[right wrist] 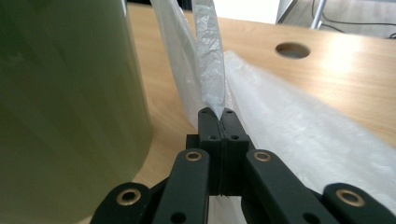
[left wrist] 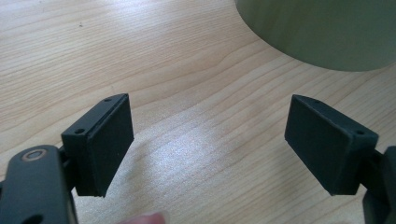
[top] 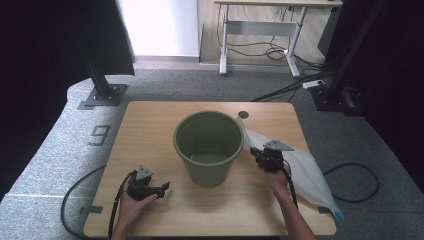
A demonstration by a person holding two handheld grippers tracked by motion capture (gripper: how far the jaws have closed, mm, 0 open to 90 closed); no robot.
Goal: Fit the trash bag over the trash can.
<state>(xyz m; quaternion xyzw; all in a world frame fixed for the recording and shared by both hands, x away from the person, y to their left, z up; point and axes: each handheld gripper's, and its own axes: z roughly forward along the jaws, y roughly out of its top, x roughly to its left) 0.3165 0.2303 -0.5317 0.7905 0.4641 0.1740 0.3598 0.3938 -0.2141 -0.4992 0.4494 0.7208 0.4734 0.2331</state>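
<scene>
A green plastic bucket stands upright in the middle of the wooden table. A translucent white plastic bag lies flat to its right, reaching over the table's right front edge. My right gripper is just right of the bucket, shut on a pinched fold of the bag that rises beside the bucket wall. My left gripper rests low near the front left of the table, open, with bare wood between its pads and the bucket's base ahead of it.
A round cable hole sits in the table behind the bucket. Black cables trail off both grippers over the front edge. Metal stand feet are on the carpet beyond the table, and a desk frame with cables is further back.
</scene>
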